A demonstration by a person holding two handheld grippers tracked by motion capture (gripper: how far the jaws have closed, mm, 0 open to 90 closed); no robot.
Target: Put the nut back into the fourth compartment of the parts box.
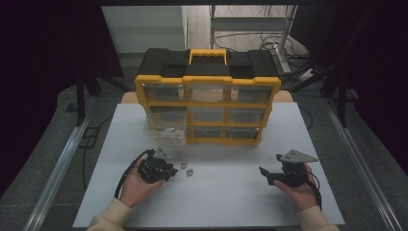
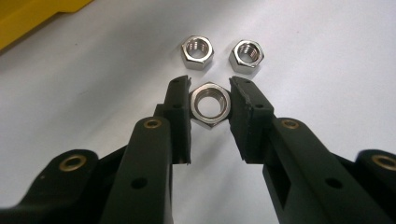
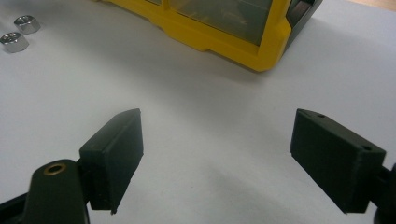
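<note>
Dim room, perhaps grey floor [image 1: 57,120]

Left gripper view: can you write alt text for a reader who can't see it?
The left gripper has its two black fingers around a steel hex nut lying flat on the white table, touching or nearly touching its sides. Two more hex nuts lie just beyond it, and a yellow edge shows top left.

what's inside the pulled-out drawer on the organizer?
The clear drawer sticks out of the yellow organizer at lower left. Small metallic pieces lie on its floor, too blurred to identify. Its rear part sits inside the frame, so what is there can't be seen.
</note>
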